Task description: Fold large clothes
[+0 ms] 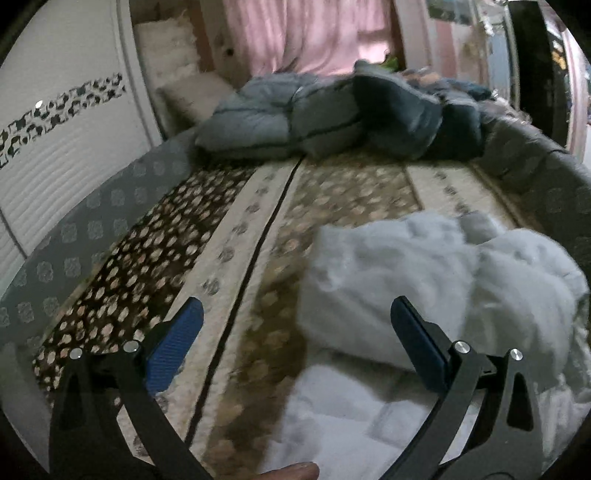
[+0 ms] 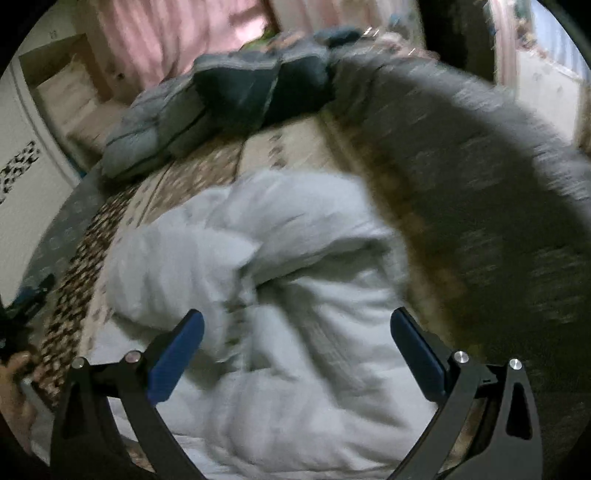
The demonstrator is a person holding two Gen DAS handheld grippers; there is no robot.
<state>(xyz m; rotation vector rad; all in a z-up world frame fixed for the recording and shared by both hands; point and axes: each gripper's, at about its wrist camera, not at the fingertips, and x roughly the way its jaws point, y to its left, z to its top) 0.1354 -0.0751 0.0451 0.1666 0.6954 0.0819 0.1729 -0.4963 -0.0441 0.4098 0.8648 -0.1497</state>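
A puffy white quilted garment (image 1: 424,280) lies crumpled on the patterned bed cover (image 1: 236,236). In the left wrist view it fills the lower right. My left gripper (image 1: 295,314) is open above the bed cover, its right blue pad over the garment's left edge, nothing between the pads. In the right wrist view the white garment (image 2: 280,266) lies bunched straight below. My right gripper (image 2: 295,325) is open wide over it, with its blue pads apart and not pressing on the cloth. This view is blurred.
A grey-blue padded jacket (image 1: 332,114) lies heaped at the far end of the bed. A white wardrobe (image 1: 62,147) stands on the left, with pink curtains (image 1: 310,33) behind. A grey blanket (image 2: 480,177) lies along the right side. A hand (image 2: 14,380) shows at the left edge.
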